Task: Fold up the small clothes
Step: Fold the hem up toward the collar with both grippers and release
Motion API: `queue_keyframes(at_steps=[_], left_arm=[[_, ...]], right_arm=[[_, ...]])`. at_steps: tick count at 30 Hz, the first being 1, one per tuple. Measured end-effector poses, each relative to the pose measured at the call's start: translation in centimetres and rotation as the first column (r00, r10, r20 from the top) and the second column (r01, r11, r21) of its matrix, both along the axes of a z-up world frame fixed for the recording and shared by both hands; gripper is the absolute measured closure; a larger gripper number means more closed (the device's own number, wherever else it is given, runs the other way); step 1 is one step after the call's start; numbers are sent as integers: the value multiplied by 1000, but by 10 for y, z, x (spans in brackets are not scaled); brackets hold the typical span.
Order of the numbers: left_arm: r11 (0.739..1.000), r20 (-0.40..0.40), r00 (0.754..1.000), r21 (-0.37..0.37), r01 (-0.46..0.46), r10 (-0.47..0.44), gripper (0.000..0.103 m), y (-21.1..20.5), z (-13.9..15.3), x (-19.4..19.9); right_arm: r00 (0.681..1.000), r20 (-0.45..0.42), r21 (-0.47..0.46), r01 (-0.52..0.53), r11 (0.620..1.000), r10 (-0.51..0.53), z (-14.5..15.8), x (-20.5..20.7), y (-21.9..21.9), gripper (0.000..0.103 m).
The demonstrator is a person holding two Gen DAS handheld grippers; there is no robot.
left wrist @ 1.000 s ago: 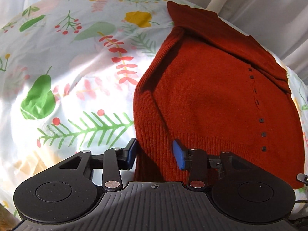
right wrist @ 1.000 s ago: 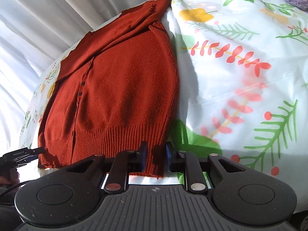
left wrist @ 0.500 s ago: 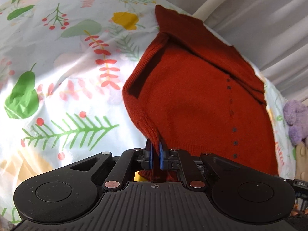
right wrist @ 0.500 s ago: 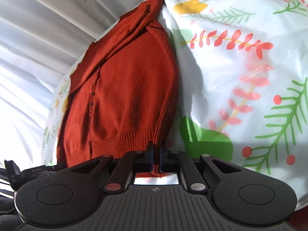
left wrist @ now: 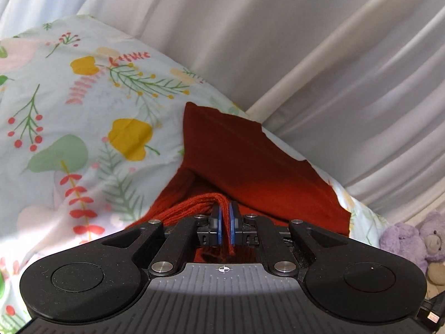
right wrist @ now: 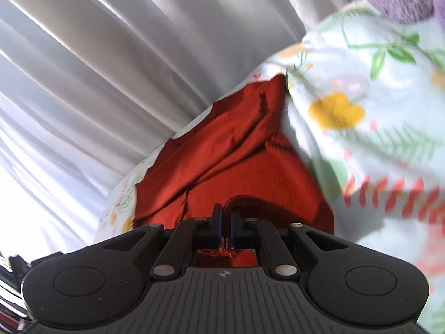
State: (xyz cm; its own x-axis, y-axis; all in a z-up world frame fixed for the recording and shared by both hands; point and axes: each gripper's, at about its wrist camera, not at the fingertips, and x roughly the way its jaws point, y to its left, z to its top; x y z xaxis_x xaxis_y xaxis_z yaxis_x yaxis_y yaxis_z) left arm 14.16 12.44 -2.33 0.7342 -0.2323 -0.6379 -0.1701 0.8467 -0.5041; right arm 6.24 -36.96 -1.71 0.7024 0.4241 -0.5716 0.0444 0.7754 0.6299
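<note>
A rust-red knitted cardigan [left wrist: 250,167] lies on a floral-print bedsheet [left wrist: 69,128], its ribbed hem lifted off the sheet and bunched toward the cameras while the upper part rests flat near the far edge of the bed. The left gripper [left wrist: 225,217] has its blue-padded jaws clamped on a gathered fold of the hem, the knit fanning out to the left of the pads. In the right wrist view, the right gripper [right wrist: 225,220] is likewise pinched tight on the cardigan's [right wrist: 222,150] hem, with a strip of red knit showing between the pads and hanging below them. The sheet [right wrist: 361,117], pale blue with yellow flowers, red sprigs and green leaves, spreads out to the side of the garment in both views. White pleated curtains [left wrist: 319,55] hang behind the bed. Two purple plush bears [left wrist: 411,242] sit at the right edge of the left view.
</note>
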Motion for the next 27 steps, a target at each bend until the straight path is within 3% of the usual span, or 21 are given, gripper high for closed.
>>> queue_keyframes(at_steps=[7, 10, 12, 13, 14, 16, 20, 23, 27], left_arm=[[995, -56, 998, 94, -23, 29, 96, 6, -24, 32], [994, -28, 999, 107, -14, 17, 92, 8, -28, 34], [989, 8, 1000, 144, -17, 16, 85, 9, -26, 33], [986, 23, 1000, 164, 0, -4, 79, 9, -26, 34], [982, 24, 999, 186, 31, -36, 65, 7, -26, 35], [967, -1, 995, 235, 100, -102, 57, 1, -31, 39], [930, -57, 979, 308, 202, -194, 54, -12, -47, 50], [921, -93, 977, 328, 211, -191, 54, -12, -60, 58], [906, -118, 976, 364, 214, -183, 61, -14, -66, 63]], right_arm=[[998, 67, -230, 37, 973, -22, 1, 38, 25, 98], [997, 83, -321, 25, 947, 2, -2, 47, 33, 98], [994, 113, -378, 35, 925, 9, -2, 50, 38, 97], [991, 133, -413, 65, 908, -10, -1, 49, 39, 90], [987, 156, -443, 94, 891, -27, 1, 47, 38, 86], [984, 177, -454, 92, 886, -12, 2, 47, 34, 70], [990, 108, -478, -33, 878, 96, -8, 55, 42, 62], [988, 63, -553, -81, 829, 138, -18, 63, 51, 61], [989, 30, -582, -98, 807, 142, -29, 77, 57, 61]])
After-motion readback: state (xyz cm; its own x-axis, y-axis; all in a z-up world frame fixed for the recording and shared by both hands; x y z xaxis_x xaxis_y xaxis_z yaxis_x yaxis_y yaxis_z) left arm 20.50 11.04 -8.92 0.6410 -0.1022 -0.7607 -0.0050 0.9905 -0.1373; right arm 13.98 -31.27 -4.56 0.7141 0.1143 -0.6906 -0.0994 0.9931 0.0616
